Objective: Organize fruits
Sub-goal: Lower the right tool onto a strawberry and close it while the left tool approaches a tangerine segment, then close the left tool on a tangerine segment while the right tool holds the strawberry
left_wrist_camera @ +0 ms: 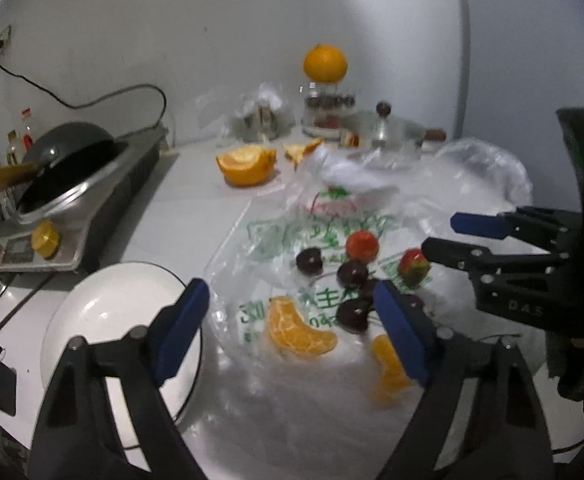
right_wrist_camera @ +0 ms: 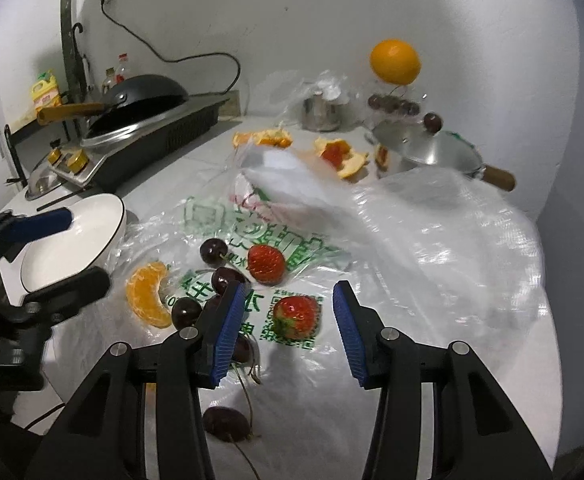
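Right gripper (right_wrist_camera: 286,330) jaws apart astride red strawberry (right_wrist_camera: 295,316), untouched | left gripper (left_wrist_camera: 292,332) apart over peeled orange segment (left_wrist_camera: 299,330) beside white bowl (left_wrist_camera: 104,312) | soft, bruisable; judged: pinch sides lightly

Dim, cool light; fisheye-warped edges, soft blur, plastic glare.

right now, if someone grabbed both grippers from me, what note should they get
Left gripper: open, empty, over the orange segment.
Right gripper: open, bracketing the near strawberry, pads not touching it.
On the plastic bag: second strawberry, cherries, another orange segment.
White bowl: looks empty as far as visible.
Done: nothing sorted. Left: all the fruit.
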`<state>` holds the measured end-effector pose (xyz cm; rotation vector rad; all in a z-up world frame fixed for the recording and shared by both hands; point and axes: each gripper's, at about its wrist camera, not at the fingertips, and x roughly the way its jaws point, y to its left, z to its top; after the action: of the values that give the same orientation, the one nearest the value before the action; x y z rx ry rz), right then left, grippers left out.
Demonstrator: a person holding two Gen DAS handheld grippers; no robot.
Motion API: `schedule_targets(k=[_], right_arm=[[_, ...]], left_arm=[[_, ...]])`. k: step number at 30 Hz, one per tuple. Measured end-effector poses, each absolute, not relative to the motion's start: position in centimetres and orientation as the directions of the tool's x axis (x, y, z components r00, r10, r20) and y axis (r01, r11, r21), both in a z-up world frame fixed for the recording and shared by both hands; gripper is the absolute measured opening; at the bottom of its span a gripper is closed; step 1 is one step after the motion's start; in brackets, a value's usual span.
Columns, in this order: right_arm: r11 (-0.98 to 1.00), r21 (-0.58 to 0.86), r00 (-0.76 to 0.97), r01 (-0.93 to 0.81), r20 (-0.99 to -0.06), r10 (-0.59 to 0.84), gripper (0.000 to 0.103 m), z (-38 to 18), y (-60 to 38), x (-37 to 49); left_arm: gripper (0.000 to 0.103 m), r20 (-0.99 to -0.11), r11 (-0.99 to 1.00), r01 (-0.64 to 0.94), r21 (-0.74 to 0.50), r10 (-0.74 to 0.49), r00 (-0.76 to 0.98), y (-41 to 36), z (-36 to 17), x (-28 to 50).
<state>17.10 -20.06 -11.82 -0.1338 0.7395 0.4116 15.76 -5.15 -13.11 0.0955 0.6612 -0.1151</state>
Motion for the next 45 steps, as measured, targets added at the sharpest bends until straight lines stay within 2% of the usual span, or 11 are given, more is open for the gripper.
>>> schedule_targets(k=[4, 7, 18, 22, 25, 36, 37, 45], right_arm=[[0.91, 0.055, 0.635, -0.412, -0.699, 0.329, 0.049, -12.7, -20.2, 18.1], [0.91, 0.071, 0.618, -0.409, -0.712, 0.334, 0.049, -13.4, -20.3, 18.6], [0.925, 0.101, 0.577, -0.367, -0.755, 0.311, 0.048, -15.3, -20.5, 20.3], [0.924, 0.091, 0.569, -0.372, -0.764, 0.305, 0.035, -15.7, -20.4, 20.3], [0.924, 0.069, 0.576, -0.376, -0.763, 0.292, 0.034, -15.7, -20.1, 19.9], [0.923, 0.062, 0.629, -0.38, -0.713, 0.308, 0.034, -13.2, -20.1, 17.9], [0.923, 0.06, 0.635, -0.38, -0.709, 0.308, 0.034, -12.9, -20.1, 17.7], [0.924, 0.048, 0.66, -0.38, -0.685, 0.307, 0.034, -11.7, -20.4, 16.6]], left_arm=[[0.06, -0.683, 0.99, 0.142, 0.008, -0.098, 0.724, -4.9, -14.9, 17.6], [0.055, -0.722, 0.991, 0.137, 0.005, -0.091, 0.686, -5.0, -16.3, 18.6], [0.053, -0.795, 0.989, 0.135, -0.056, -0.126, 0.593, -4.5, -18.3, 20.3], [0.039, -0.785, 0.986, 0.151, -0.073, -0.151, 0.602, -4.6, -18.0, 20.2], [0.032, -0.775, 0.984, 0.164, -0.075, -0.161, 0.611, -4.6, -17.8, 20.0], [0.028, -0.715, 0.97, 0.226, -0.087, -0.218, 0.664, -4.9, -15.6, 17.6], [0.025, -0.709, 0.97, 0.23, -0.082, -0.219, 0.671, -5.0, -15.3, 17.3], [0.024, -0.672, 0.963, 0.259, -0.072, -0.239, 0.701, -5.4, -13.8, 15.9]])
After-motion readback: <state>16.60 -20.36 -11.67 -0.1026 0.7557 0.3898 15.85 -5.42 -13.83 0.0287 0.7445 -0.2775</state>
